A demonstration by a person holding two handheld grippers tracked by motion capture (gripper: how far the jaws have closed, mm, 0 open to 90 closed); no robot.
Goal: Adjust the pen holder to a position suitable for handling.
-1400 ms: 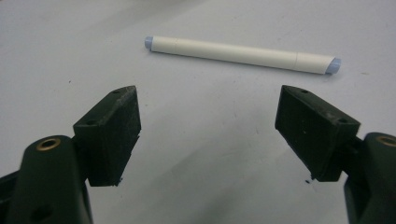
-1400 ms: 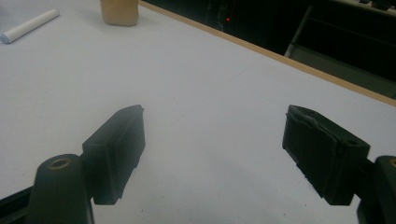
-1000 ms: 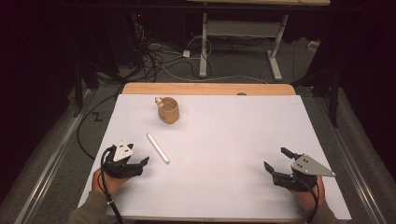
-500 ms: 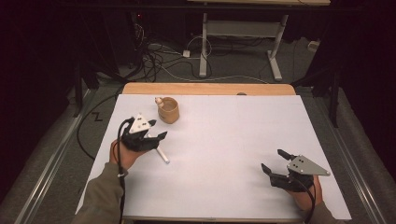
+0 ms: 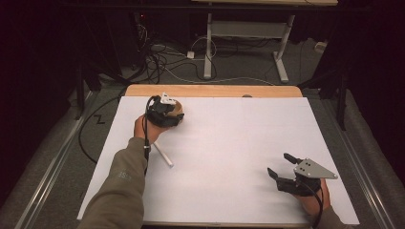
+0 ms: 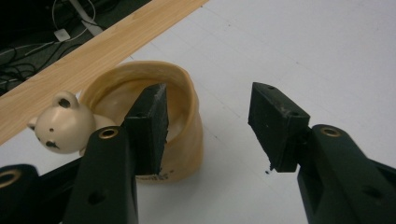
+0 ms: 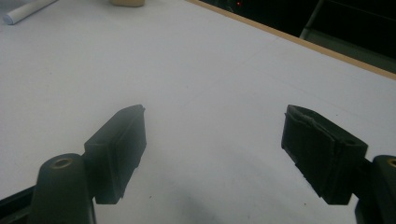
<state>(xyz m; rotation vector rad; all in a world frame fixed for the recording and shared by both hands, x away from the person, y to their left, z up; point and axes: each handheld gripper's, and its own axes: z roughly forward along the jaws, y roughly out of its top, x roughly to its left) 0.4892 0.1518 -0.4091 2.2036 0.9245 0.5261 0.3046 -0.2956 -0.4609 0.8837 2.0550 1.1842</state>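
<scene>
Cup (image 6: 173, 121), tan and soft-walled with a small bear head (image 6: 63, 126) on its side, is seen standing upright on the white sheet (image 5: 229, 143) near the table's far wooden edge (image 5: 215, 90), toward the left. The left gripper (image 6: 208, 126) is held right at it: in the left gripper view one pad is dipped inside the cup's mouth, close to the near wall, while the other is kept outside, apart from the wall, over bare sheet. Its jaws have just been closing, with the wall now between them but not yet pinched; a clear gap remains. In the high view the same gripper (image 5: 165, 114) is seen over the cup, hiding most of it, with the sleeve reaching in from the lower left. A white stick (image 5: 162, 156) is left lying on the sheet beside that forearm, nearer the person. The right gripper (image 5: 282, 169) is rested at the near right of the sheet, well apart from the cup, its jaws spread wide with nothing between them.
</scene>
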